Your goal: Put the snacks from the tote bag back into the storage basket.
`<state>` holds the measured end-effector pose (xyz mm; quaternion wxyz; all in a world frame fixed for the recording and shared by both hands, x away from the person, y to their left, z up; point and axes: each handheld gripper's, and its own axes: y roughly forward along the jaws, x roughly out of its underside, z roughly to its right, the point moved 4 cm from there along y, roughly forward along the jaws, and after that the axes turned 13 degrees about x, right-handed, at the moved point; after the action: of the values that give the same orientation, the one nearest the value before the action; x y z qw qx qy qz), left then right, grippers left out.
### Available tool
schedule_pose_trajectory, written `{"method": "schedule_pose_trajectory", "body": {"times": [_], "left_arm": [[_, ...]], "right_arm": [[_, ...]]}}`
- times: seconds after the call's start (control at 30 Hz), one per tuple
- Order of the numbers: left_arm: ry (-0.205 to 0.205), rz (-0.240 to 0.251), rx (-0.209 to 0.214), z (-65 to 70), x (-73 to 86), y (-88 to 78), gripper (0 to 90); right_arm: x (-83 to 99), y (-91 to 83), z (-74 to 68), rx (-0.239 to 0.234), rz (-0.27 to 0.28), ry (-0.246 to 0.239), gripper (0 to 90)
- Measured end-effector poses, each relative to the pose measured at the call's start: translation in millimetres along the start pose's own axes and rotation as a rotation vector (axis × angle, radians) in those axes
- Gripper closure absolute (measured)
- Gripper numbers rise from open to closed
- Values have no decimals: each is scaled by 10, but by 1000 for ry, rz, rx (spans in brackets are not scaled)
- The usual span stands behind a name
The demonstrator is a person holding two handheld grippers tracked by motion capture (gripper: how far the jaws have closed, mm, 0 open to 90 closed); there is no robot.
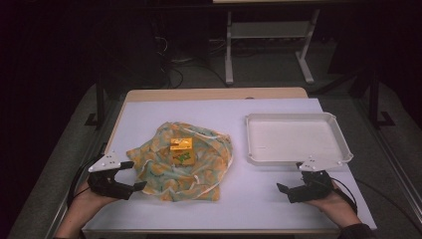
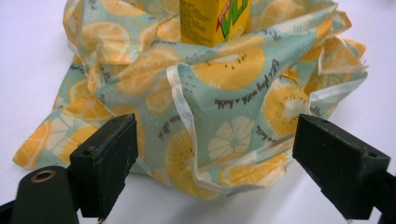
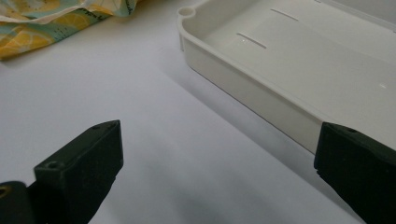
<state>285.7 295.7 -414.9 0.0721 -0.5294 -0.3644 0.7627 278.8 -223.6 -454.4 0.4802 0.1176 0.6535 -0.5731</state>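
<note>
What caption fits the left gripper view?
Open left gripper faces a citrus-print cloth bag with a yellow drink carton on it.

- The left gripper [image 1: 130, 175] stands with jaws wide apart just beside the near-left edge of the citrus-print cloth bag [image 1: 181, 162]; bare table [image 1: 144, 112] lies under and behind it.
- The bag's crumpled folds and white drawstring [image 2: 184, 109] rise straight ahead between the jaws, with the yellow drink carton [image 1: 181, 151] upright on the bag beyond them.
- A broad strip of bare table separates the bag from the white tray [image 1: 298, 158].
- The right gripper [image 1: 290, 185], jaws spread, sits near the tray's near wall [image 3: 261, 100], which blocks the way on one side; open table lies ahead on the other.
</note>
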Motion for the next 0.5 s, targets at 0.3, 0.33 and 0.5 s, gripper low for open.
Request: {"method": "schedule_pose_trajectory", "body": {"times": [0.3, 0.33, 0.5], "left_arm": [[-1, 25, 17, 13, -139, 14, 147], [0, 30, 19, 14, -157, 20, 152], [4, 30, 25, 1, -228, 50, 154]], "right_arm": [[6, -3, -2, 4, 0, 0, 11], [5, -5, -1, 5, 3, 1, 11], [-4, 3, -7, 1, 1, -1, 11]]}}
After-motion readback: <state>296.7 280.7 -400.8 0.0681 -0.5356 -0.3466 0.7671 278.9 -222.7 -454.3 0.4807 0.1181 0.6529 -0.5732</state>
